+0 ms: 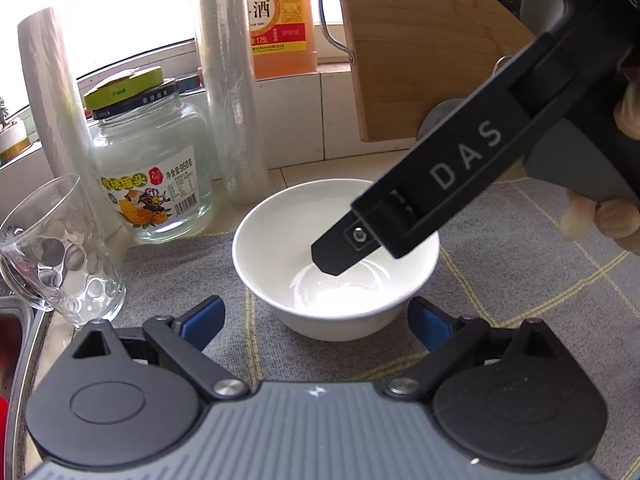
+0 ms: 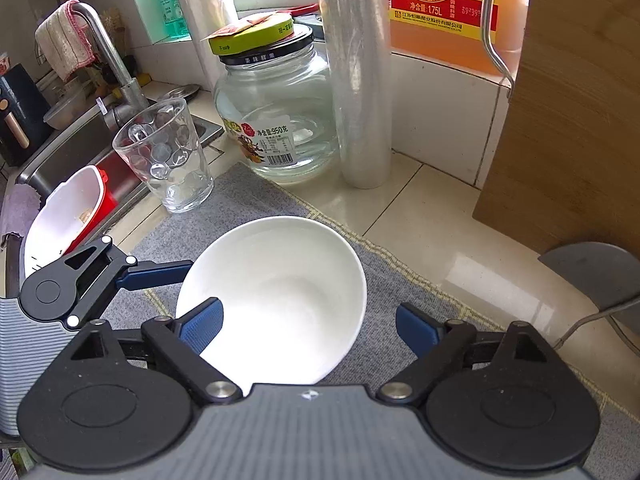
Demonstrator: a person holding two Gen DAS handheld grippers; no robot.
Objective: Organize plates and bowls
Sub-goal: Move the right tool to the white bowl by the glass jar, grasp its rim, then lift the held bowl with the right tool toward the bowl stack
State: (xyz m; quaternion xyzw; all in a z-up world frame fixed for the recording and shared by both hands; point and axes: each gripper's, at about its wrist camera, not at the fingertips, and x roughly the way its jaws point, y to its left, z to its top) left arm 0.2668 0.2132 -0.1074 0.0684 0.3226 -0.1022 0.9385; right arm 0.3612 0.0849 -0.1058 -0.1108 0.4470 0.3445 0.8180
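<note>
A white bowl (image 1: 336, 256) (image 2: 280, 300) stands upright on a grey mat (image 1: 520, 280) (image 2: 240, 200). My left gripper (image 1: 316, 322) is open, its blue fingertips (image 1: 204, 320) on either side of the bowl's near base, not pressing. In the right wrist view one left finger (image 2: 156, 274) reaches the bowl's left rim. My right gripper (image 2: 310, 330) is open and straddles the bowl's wall: one pad (image 2: 204, 328) is inside the bowl, the other outside on the right, with a gap. The left wrist view shows a black right finger (image 1: 400, 216) dipping into the bowl.
A glass tumbler (image 1: 64, 252) (image 2: 168, 156), a glass jar (image 1: 156, 172) (image 2: 276, 120), a cling-film roll (image 1: 232, 100) (image 2: 356, 80) and an orange bottle (image 1: 280, 16) stand behind the mat. A wooden board (image 1: 420, 40) (image 2: 568, 120) leans at right. The sink (image 2: 68, 152) with a white-and-red container (image 2: 68, 216) lies left.
</note>
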